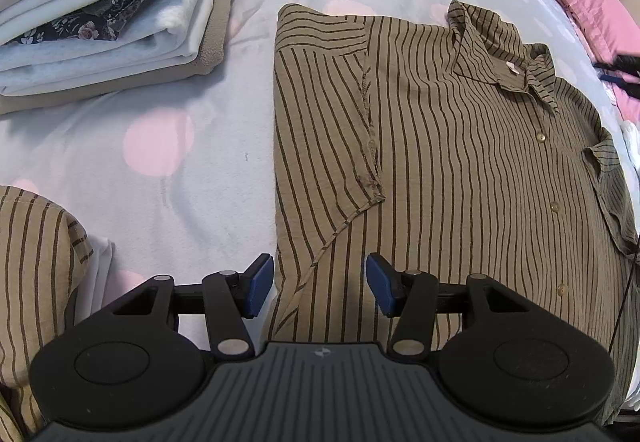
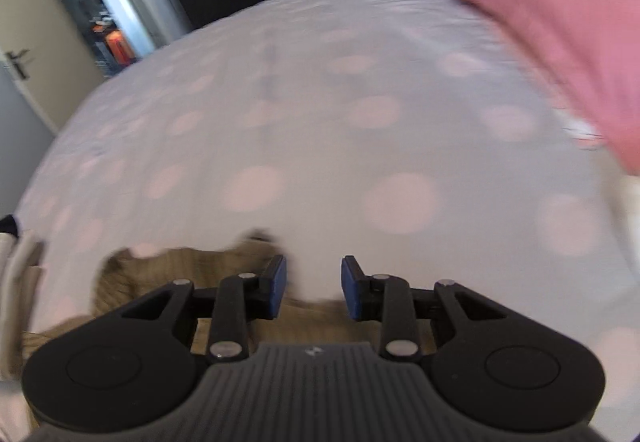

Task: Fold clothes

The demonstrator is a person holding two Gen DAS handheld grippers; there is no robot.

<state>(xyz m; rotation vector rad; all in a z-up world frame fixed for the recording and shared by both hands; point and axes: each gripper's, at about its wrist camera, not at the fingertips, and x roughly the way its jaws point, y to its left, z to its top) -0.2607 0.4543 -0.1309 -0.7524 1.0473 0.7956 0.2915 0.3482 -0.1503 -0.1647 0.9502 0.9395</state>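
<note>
Left wrist: one striped shirt (image 1: 460, 169), one folded stack (image 1: 108, 9).

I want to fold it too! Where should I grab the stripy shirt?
Probably the bottom hem of the striped shirt, from the near side where the left gripper hangs open. That edge lies flat and free, while the collar end is bunched.

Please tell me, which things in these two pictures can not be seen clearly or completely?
- Shirt: its hem is hidden by the left gripper in the left view; in the right view it is blurred and mostly behind the right gripper.
- Second striped garment: cut off by the left edge, kind unclear.
- Stack: cut off by the top edge.
- Pillow: blurred, cut off by the right edge.
</note>
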